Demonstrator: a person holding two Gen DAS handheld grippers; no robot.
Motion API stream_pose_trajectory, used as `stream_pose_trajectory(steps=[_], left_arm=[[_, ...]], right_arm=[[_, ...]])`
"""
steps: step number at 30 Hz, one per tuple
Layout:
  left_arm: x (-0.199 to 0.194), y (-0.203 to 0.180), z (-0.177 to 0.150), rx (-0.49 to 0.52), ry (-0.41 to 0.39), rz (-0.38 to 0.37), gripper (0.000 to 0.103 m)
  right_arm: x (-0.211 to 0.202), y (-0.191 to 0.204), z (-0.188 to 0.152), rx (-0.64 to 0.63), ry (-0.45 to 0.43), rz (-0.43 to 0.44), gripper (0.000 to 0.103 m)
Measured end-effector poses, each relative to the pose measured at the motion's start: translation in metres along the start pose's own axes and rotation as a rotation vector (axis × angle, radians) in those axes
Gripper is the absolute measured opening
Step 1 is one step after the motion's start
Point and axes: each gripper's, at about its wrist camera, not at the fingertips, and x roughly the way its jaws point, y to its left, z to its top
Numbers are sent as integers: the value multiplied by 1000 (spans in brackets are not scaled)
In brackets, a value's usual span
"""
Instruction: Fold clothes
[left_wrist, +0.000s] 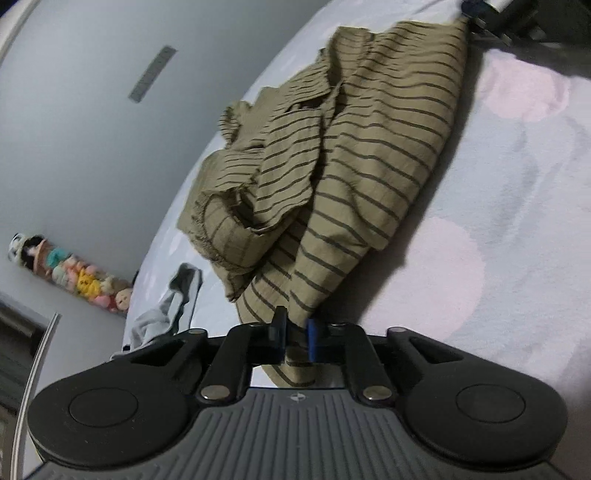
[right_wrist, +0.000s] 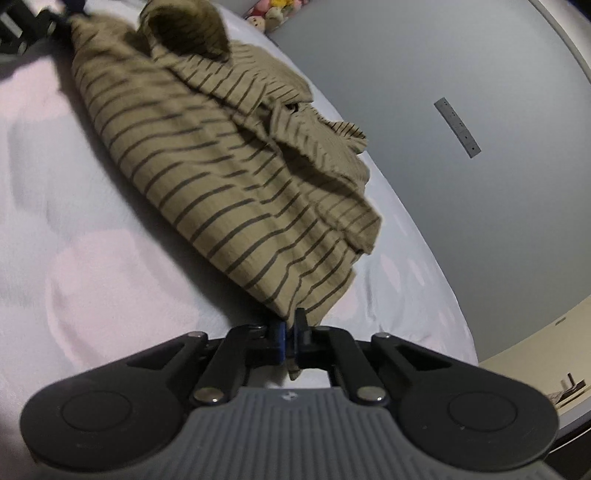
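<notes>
Tan cloth with thin dark stripes, a shirt (left_wrist: 354, 155), lies crumpled across a pale bed sheet (left_wrist: 498, 229) that bears faint pink spots. The left gripper (left_wrist: 295, 334) has its jaws pinched tight on one corner of the shirt's near edge, a fold of fabric poking out below the pads. The right gripper (right_wrist: 290, 334) is clamped likewise on the other corner, and each tool shows at the far end of the stretched edge in the other's view. A sleeve opening stands up near the far side. Beyond the bed, a grey-white garment (left_wrist: 166, 314) lies near a row of what look like soft toys (left_wrist: 74, 273), blurred.
</notes>
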Motion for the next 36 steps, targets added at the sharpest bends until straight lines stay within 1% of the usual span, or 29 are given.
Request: stream_pose_trajectory(steps=[1, 4, 8, 11, 14, 16, 18, 20, 23, 24, 26, 29, 33, 36], left_arm=[[-2, 4, 1, -2, 0, -16, 4], [-19, 22, 9, 2, -17, -30, 3], [-48, 48, 18, 14, -24, -61, 3], [-77, 61, 21, 26, -19, -108, 3], [-110, 61, 19, 57, -18, -158, 3], [-132, 52, 14, 91, -7, -200, 3], [-146, 39, 9, 140, 7, -227, 3], [-156, 23, 4, 171, 41, -261, 3], [-157, 2, 4, 175, 128, -318, 3], [-156, -5, 5, 177, 158, -322, 3], [-152, -15, 10, 179, 200, -302, 3], [-146, -18, 14, 112, 234, -301, 3], [-138, -17, 13, 35, 278, -312, 3], [-134, -16, 11, -28, 312, -331, 4]], right_arm=[[-3, -5, 2, 4, -5, 0, 4], [-15, -26, 11, 9, -22, 6, 3], [-42, -53, 23, -11, -37, 31, 3], [-62, -73, 30, -15, -23, 83, 3], [-79, -93, 34, 0, 4, 151, 3], [-95, -101, 32, 2, 22, 200, 3], [-111, -103, 29, -7, 38, 241, 3], [-123, -98, 23, -16, 53, 272, 3], [-131, -87, 15, -21, 77, 309, 3], [-132, -82, 12, -20, 86, 319, 3], [-124, -75, 10, -10, 106, 333, 3], [-111, -67, 9, 13, 141, 334, 3], [-88, -68, 22, 24, 168, 333, 3], [-85, -60, 22, 12, 184, 336, 4]])
